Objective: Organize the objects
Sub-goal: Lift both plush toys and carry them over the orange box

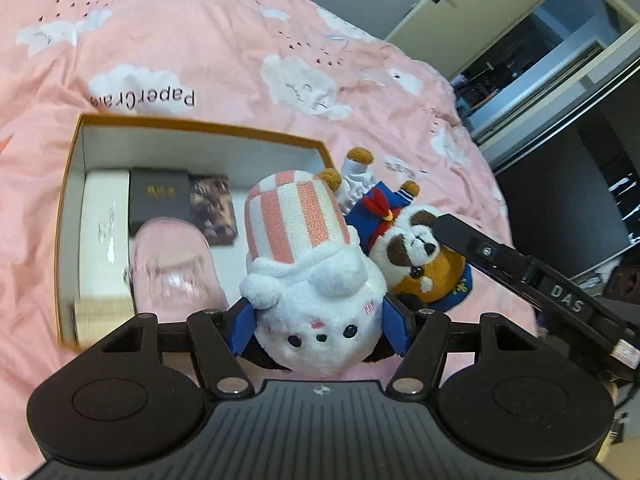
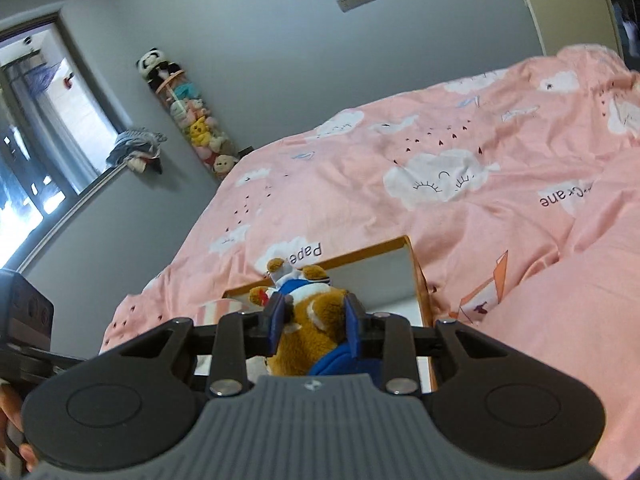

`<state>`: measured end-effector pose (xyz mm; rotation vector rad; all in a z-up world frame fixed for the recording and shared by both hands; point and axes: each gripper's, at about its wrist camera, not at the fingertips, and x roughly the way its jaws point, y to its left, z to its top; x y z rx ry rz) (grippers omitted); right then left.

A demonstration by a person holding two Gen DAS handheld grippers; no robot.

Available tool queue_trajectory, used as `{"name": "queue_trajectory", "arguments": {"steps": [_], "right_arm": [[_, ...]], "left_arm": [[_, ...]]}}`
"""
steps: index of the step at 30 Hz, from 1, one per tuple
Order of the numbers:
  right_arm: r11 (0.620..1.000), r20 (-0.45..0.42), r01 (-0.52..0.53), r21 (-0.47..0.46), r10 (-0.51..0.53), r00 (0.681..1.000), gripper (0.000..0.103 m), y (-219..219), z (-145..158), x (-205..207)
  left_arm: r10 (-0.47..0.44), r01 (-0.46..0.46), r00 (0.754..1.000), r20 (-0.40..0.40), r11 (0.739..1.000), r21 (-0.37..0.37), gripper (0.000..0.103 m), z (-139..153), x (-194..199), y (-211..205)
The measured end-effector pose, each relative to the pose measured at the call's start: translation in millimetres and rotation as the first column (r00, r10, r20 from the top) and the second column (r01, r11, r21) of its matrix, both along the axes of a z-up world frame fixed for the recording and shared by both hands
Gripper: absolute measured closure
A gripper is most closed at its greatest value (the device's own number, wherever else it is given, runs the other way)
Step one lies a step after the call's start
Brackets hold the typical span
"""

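Note:
My left gripper (image 1: 318,326) is shut on a white plush with a pink-and-white striped body (image 1: 304,264), held over the right end of an open orange-rimmed box (image 1: 192,124) on the bed. My right gripper (image 2: 316,320) is shut on a brown and white dog plush in a blue sailor outfit (image 2: 308,340). That dog plush (image 1: 416,252) hangs just right of the white plush in the left wrist view, with the right gripper's arm (image 1: 532,276) beside it. The box (image 2: 416,276) lies below the dog plush in the right wrist view.
The box holds a white case (image 1: 105,240), a black box (image 1: 160,198), a dark card (image 1: 214,212) and a clear pink item (image 1: 176,268). A pink cloud-print duvet (image 1: 240,48) covers the bed. A hanging column of plush toys (image 2: 192,120) is on the grey wall.

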<state>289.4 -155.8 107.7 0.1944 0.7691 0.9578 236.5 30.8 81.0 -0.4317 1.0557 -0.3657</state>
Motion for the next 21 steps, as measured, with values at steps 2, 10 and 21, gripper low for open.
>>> {"name": "queue_trajectory", "arguments": {"steps": [2,10,21], "right_arm": [[1.0,0.0,0.021,-0.019,-0.021,1.0,0.07,9,-5,8],[0.989,-0.013,0.101,-0.112,-0.103,0.995,0.07,31,-44,28],[0.97,-0.007,0.094,-0.225,-0.098,0.995,0.07,49,-67,46]], "left_arm": [[-0.01,0.01,1.0,-0.028,1.0,-0.007,0.029,-9,16,1],[-0.097,0.104,0.985,-0.144,0.993,0.047,0.029,-55,62,-9],[-0.168,0.192,0.957,-0.235,0.978,0.081,0.029,-94,91,-24]]}}
